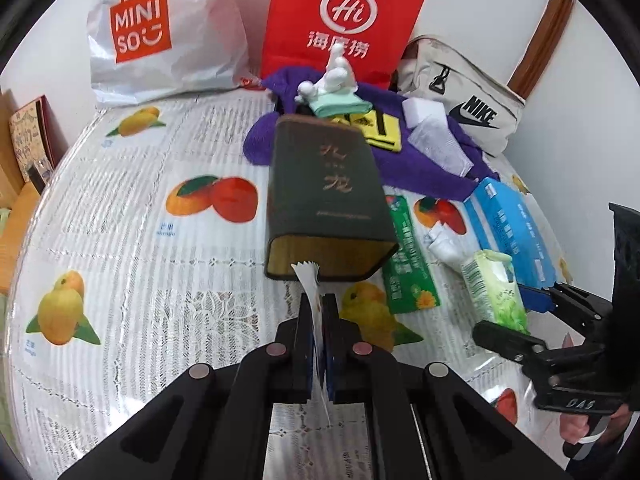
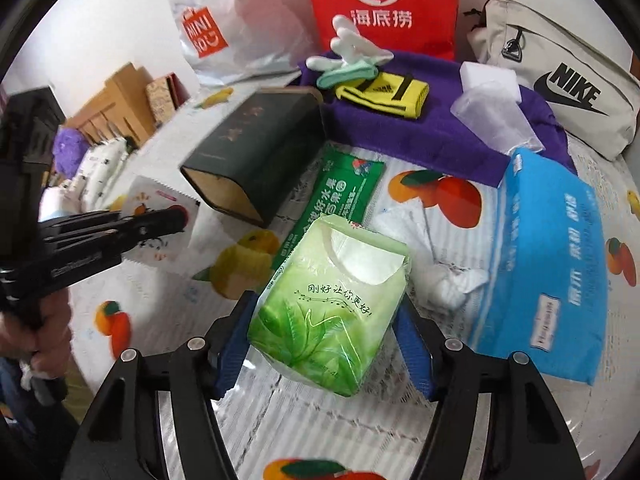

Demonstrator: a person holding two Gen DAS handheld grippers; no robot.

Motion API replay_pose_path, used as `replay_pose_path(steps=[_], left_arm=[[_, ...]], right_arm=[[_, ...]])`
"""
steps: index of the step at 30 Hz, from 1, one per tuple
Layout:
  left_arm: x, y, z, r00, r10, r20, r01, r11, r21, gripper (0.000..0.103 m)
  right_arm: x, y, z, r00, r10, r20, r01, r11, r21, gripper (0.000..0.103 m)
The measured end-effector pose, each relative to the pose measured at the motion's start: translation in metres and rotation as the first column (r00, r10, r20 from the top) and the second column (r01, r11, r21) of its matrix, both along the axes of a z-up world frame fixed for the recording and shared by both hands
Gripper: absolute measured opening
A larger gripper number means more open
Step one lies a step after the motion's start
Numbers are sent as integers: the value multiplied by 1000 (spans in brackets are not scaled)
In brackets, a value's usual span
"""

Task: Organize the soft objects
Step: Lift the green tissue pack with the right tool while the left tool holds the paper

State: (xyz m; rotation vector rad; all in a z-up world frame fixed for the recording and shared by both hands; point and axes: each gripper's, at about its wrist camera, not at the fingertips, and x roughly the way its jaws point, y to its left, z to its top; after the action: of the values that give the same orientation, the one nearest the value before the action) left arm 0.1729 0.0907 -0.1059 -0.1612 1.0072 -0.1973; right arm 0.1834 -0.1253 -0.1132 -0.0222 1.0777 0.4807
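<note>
A green soft tissue pack [image 2: 324, 308] sits between the blue pads of my right gripper [image 2: 326, 312], which press on both of its sides; it stays sharp while the table behind it blurs. From the left wrist view the same pack [image 1: 496, 288] shows in the right gripper [image 1: 502, 310] at the right edge. My left gripper [image 1: 319, 304] is shut on a thin white sachet [image 1: 308, 276], seen edge-on; in the right wrist view that sachet [image 2: 160, 200] shows printed pictures. A purple towel [image 2: 420, 136] at the back carries a yellow cloth [image 2: 384, 94], a mint cloth [image 2: 348, 74] and a white sponge [image 2: 488, 74].
A dark green box [image 1: 324, 200] lies on its side mid-table. Beside it lie a long green packet [image 2: 340, 196], crumpled white tissue [image 2: 440, 276] and a blue tissue pack [image 2: 548, 264]. A red bag [image 1: 340, 20], a MINISO bag [image 1: 160, 32] and a Nike bag [image 1: 468, 96] line the wall.
</note>
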Motion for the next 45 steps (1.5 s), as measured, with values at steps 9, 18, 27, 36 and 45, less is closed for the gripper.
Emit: replay_pose_path(steps=[9, 18, 27, 36, 45], left_arm=[[3, -9, 29, 999, 16, 38, -18, 999, 35, 5], [12, -18, 37, 999, 33, 37, -35, 998, 52, 5], [15, -28, 36, 999, 38, 16, -39, 998, 52, 5], [30, -35, 49, 998, 51, 27, -53, 997, 54, 5], [61, -48, 59, 999, 21, 45, -24, 998, 65, 5]], right_arm=[[-13, -46, 30, 999, -13, 43, 11, 999, 51, 67], [-49, -94, 17, 1000, -17, -11, 17, 999, 27, 67], [-60, -124, -13, 995, -82, -64, 82, 997, -3, 67], [-57, -130, 18, 1000, -5, 22, 4, 998, 66, 67], [-18, -126, 50, 993, -12, 114, -4, 990, 139, 67]])
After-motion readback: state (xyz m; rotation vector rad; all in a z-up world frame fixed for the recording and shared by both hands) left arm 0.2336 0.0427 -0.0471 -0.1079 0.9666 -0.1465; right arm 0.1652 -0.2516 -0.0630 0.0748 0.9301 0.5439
